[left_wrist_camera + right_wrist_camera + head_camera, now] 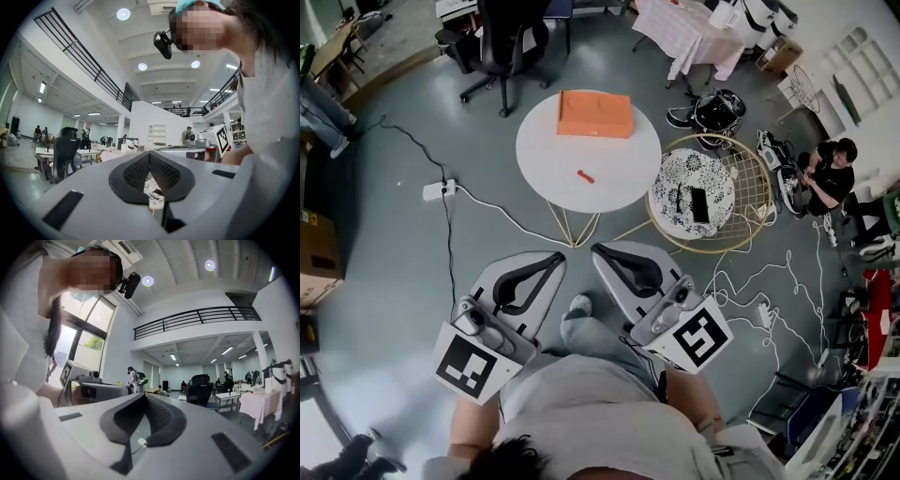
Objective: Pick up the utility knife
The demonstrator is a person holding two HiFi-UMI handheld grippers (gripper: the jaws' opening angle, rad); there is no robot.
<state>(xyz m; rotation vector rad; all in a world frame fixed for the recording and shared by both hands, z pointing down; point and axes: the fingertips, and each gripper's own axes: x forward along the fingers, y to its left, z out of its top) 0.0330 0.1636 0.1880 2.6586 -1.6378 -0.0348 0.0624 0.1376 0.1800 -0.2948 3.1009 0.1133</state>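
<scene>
The utility knife (585,175) is a small red-orange piece lying near the middle of the round white table (619,183), far ahead of both grippers. My left gripper (555,257) is held low by my body, jaws shut on nothing. My right gripper (598,249) is beside it, also shut and empty. Both point toward the table's wire legs. In the left gripper view the left gripper (150,155) aims level across the hall, and the right gripper view shows the right gripper (143,396) doing the same. Neither gripper view shows the knife.
An orange box (594,113) lies at the table's far side. A gold wire table (748,202) with a patterned top stands to the right. A power strip (437,189) and white cables cross the floor. An office chair (502,47) stands behind, and a person (830,173) sits at right.
</scene>
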